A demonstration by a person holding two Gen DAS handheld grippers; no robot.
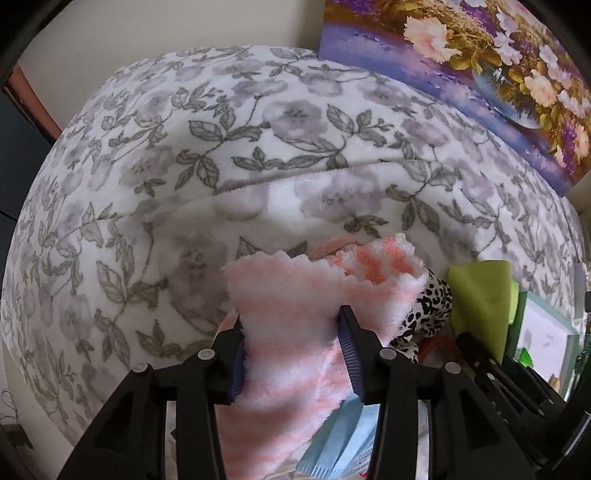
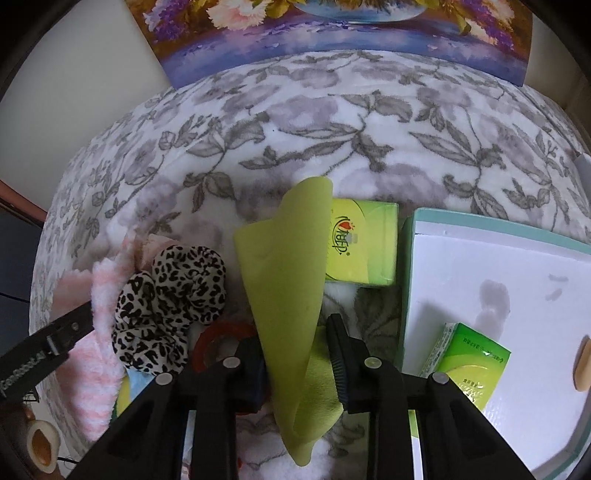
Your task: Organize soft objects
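Note:
My left gripper (image 1: 291, 354) is shut on a fluffy pink-and-white striped cloth (image 1: 295, 314), held above the floral blanket (image 1: 184, 147); the cloth also shows in the right wrist view (image 2: 99, 332). My right gripper (image 2: 295, 354) is shut on a lime-green cloth (image 2: 284, 266) that stands up between the jaws; it also shows at the right of the left wrist view (image 1: 480, 299). A leopard-print scrunchie (image 2: 173, 306) lies between the two cloths and peeks out in the left wrist view (image 1: 428, 306). A light blue face mask (image 1: 343, 443) lies under the left gripper.
A white foam tray (image 2: 480, 258) with a teal rim sits at the right, holding a green tissue pack (image 2: 469, 362). Another green tissue pack (image 2: 362, 243) lies on the blanket beside it. A red tape ring (image 2: 218, 339) lies under the scrunchie. A flower painting (image 2: 332, 33) leans at the back.

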